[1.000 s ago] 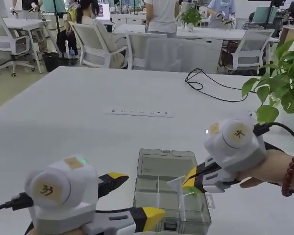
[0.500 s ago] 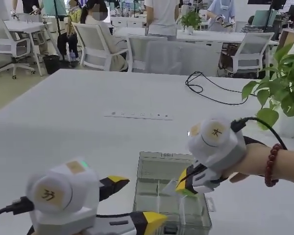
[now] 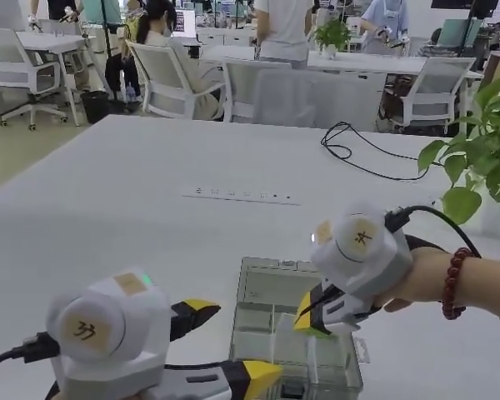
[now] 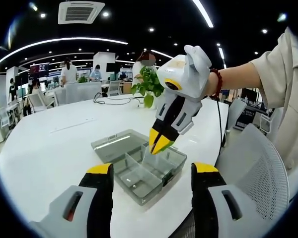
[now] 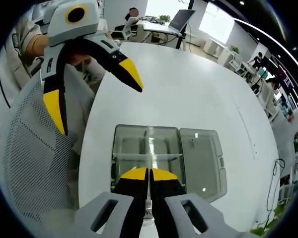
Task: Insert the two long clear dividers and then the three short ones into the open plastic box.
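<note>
The white desk (image 3: 150, 233) takes up most of what I see, and the open clear box (image 3: 238, 337) sits on it near its front edge, between my two grippers. Its lid (image 3: 271, 279) lies flat on the far side. My left gripper (image 3: 229, 342) hangs just left of the box with its jaws spread wide and nothing between them; the left gripper view looks between those jaws (image 4: 151, 171) at the box (image 4: 120, 184). My right gripper (image 3: 304, 323) tilts down over the box's right half, tips low over the compartments. In the right gripper view its jaws (image 5: 149, 171) are pinched tight on a thin clear divider (image 5: 149, 144), held on edge along the middle of the box (image 5: 114, 158). Another clear divider (image 5: 131, 155) already crosses the inside.
</note>
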Demonstrator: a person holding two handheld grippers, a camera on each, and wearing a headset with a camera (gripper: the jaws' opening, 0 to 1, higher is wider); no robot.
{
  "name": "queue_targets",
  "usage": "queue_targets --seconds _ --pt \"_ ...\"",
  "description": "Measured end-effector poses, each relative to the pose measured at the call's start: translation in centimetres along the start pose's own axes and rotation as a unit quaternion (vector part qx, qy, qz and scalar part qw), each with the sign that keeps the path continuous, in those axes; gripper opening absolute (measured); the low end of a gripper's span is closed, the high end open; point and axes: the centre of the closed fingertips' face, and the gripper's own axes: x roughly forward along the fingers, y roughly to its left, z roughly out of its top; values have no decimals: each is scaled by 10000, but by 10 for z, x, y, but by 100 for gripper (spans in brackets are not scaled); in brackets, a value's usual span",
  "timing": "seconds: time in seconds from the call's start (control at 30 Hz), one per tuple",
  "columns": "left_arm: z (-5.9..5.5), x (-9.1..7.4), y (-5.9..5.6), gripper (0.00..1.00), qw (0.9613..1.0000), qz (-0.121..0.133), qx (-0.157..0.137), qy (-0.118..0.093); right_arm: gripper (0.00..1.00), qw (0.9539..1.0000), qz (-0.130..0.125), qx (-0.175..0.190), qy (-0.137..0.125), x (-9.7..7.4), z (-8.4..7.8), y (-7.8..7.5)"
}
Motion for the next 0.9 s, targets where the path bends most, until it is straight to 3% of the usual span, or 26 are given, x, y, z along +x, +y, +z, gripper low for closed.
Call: queue_targets --seconds 0.37,0.53,0.9 --pt "0 2 0 63 10000 -10 -16 -20 2 9999 89 66 -14 3 0 -2" --pt "0 1 -1 63 10000 -15 -2 -19 2 9994 273 191 76 12 -5 -3" --pt "-3 1 -3 64 10000 -3 -26 30 2 9984 417 190 327 29 -15 1"
